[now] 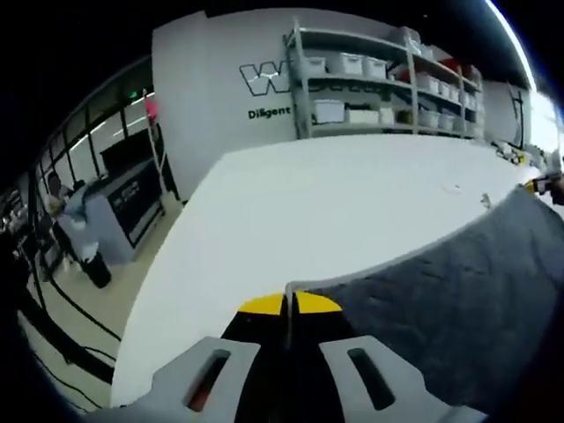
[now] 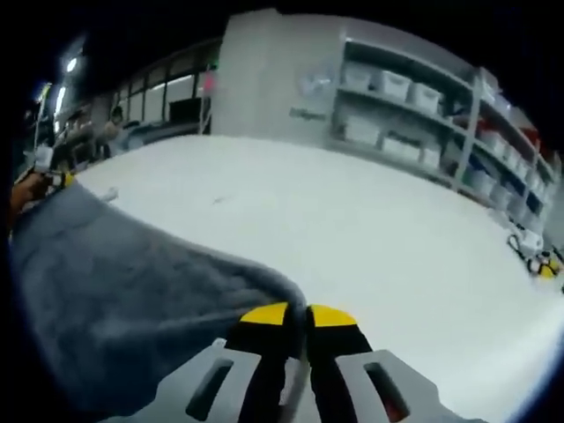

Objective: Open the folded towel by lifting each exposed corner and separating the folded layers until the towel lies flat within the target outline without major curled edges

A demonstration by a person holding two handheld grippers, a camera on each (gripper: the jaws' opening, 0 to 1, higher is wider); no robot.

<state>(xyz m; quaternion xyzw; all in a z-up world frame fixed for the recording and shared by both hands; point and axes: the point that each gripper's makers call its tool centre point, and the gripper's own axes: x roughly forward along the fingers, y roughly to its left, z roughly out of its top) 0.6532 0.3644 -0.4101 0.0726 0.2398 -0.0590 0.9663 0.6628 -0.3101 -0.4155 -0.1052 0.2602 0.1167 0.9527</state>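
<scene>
Stretching taut between both tongs, grey towel [image 1: 458, 300]

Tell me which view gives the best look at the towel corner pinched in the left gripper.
The left gripper view: the left gripper is shut on the grey towel, its corner edge sticking up between the yellow tips. In the right gripper view, that corner appears only far off at the towel's far-left end, small and blurred; the right gripper pinches the near corner.

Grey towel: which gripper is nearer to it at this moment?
Neither; both touch it. The left gripper is shut on one corner of the grey towel, the right gripper on another.
</scene>
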